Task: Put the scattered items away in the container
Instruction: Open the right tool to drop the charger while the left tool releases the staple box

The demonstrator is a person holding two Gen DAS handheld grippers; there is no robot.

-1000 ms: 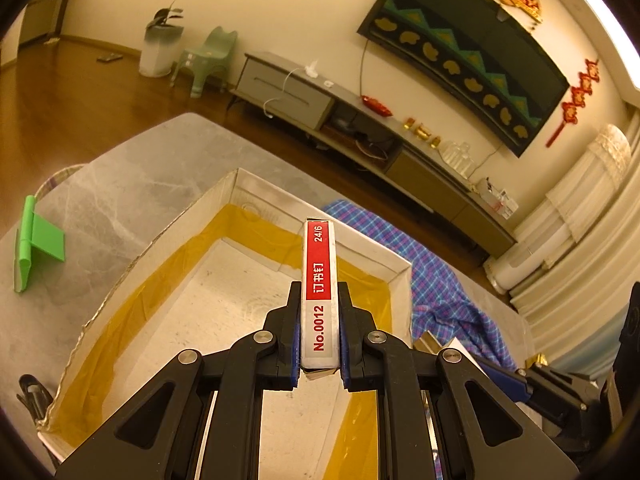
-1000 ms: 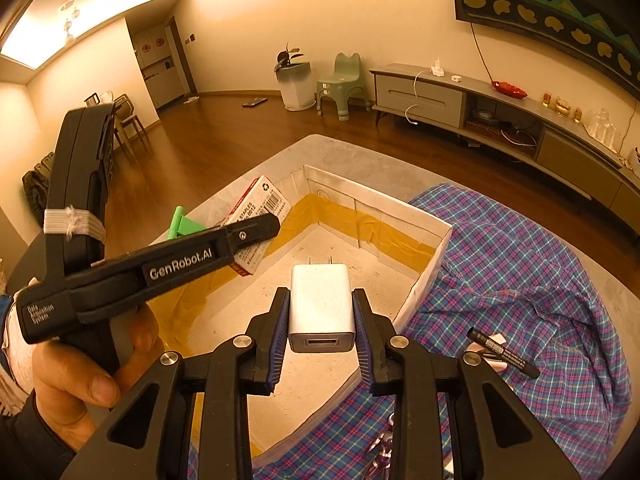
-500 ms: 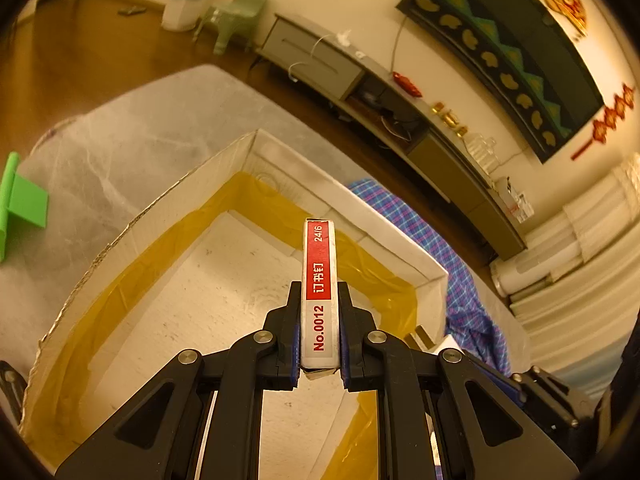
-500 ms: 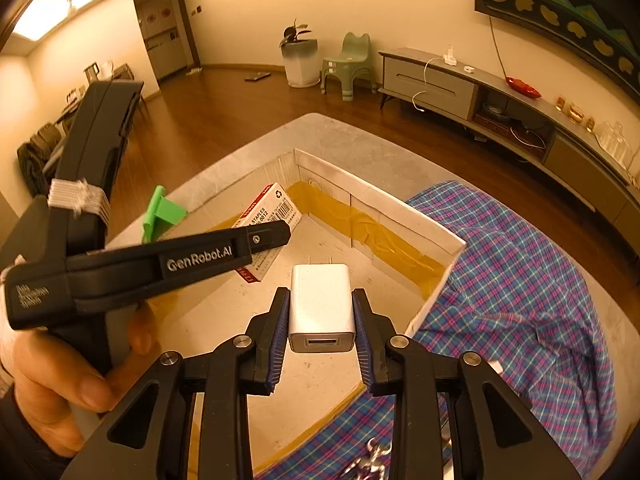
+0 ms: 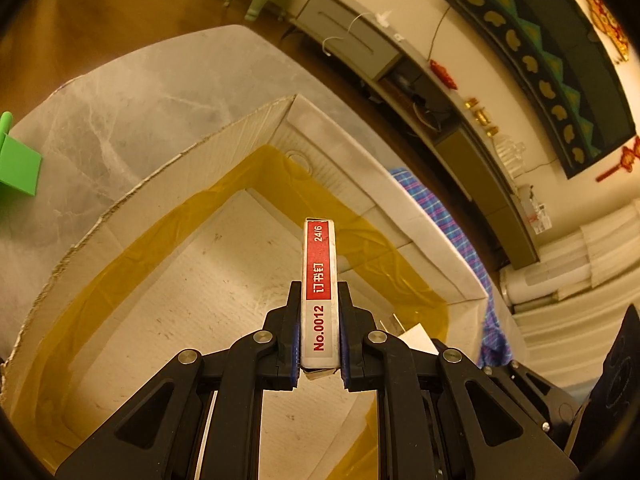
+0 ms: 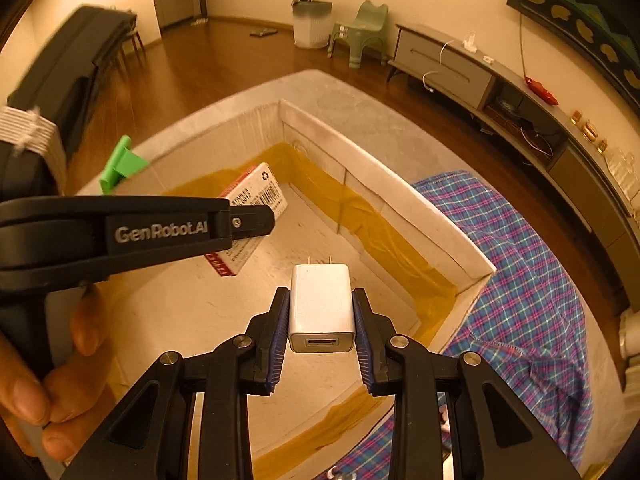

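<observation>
My left gripper (image 5: pixel 319 336) is shut on a red and white staples box (image 5: pixel 319 288), held on edge inside the open cardboard box (image 5: pixel 248 136), above its floor. The staples box (image 6: pixel 256 200) also shows in the right wrist view, partly behind the left gripper's finger (image 6: pixel 248 220). My right gripper (image 6: pixel 322 320) is shut on a white USB charger (image 6: pixel 322 306), prongs forward, over the cardboard box (image 6: pixel 384 184) near its right wall. The box has yellow tape along its inner seams.
The cardboard box sits on a grey marble table (image 5: pixel 132 92). A green plastic piece (image 5: pixel 16 160) lies on the table left of the box. A blue plaid cloth (image 6: pixel 528 264) covers the table to the right. A TV cabinet (image 6: pixel 460 76) stands beyond.
Both grippers have moved forward and down into the cardboard box with their items still held. The box now fills more of both views.
</observation>
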